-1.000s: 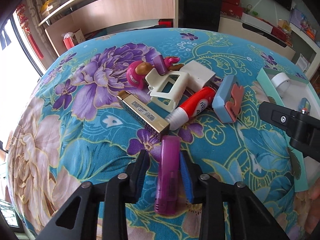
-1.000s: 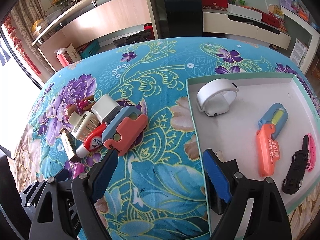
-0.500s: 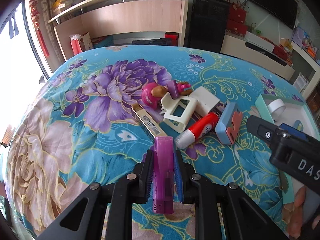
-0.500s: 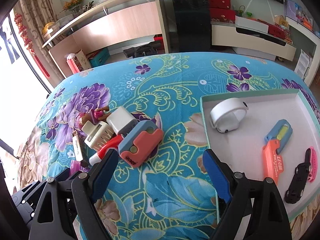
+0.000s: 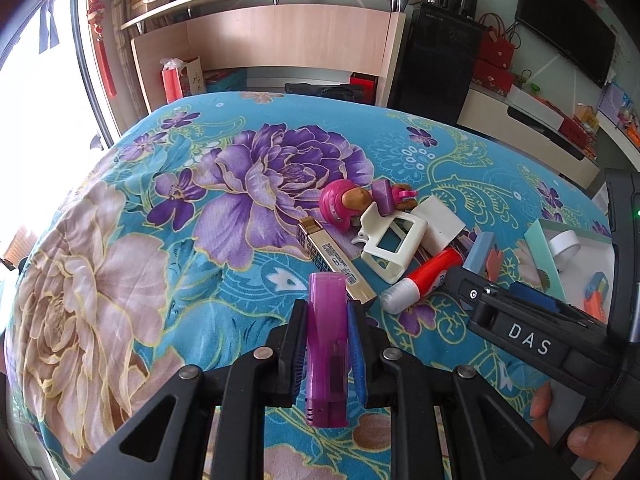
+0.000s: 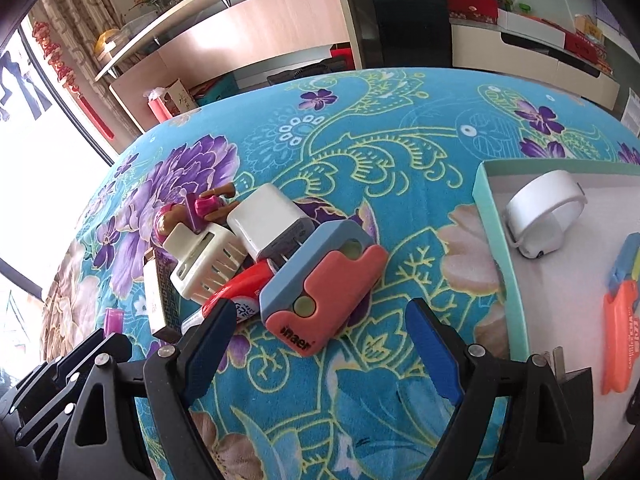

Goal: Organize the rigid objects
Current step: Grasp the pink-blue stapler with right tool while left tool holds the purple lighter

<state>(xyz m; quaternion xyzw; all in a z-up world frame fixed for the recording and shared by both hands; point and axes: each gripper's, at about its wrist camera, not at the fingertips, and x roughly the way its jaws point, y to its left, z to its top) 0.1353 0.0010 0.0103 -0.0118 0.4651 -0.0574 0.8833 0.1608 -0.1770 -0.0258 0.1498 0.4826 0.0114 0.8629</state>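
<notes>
While my left gripper [image 5: 327, 344] is clamped on the purple lighter [image 5: 326, 344], I see that lighter standing lengthwise between the pads, its cap end pointing away from me and its base hanging out below the fingers, clear of the floral cloth [image 5: 120, 280] that covers the table. My right gripper [image 6: 320, 344] stands wide apart with nothing between its blue pads [image 6: 430, 344] — only cloth shows in the gap. It hangs just short of the blue-and-coral case [image 6: 320, 280], which lies flat at the near edge of the pile, not touching either finger.

That pile sits in the middle of the cloth: a white charger block [image 6: 266, 220] at the back, a cream slotted plug holder [image 6: 204, 264] leaning against it, a red-and-white tube [image 5: 424, 280] poking out below them with its white cap toward me, a long gold box [image 5: 336, 264] with a barcode lying slantwise beside the tube, and a small pink-hatted figure [image 5: 344, 204] on its side at the far end. From the left wrist view, the gold box's near end lies just behind the lighter's tip.

Off to the right is the mint-rimmed tray [image 6: 500, 264] — already holding a white tape roll [image 6: 544, 212] near its far corner and an orange cutter [image 6: 620, 340] with a blue piece just above it. A thumb [image 5: 596, 444] of the person's right hand shows under the right gripper's handle in the left view.
</notes>
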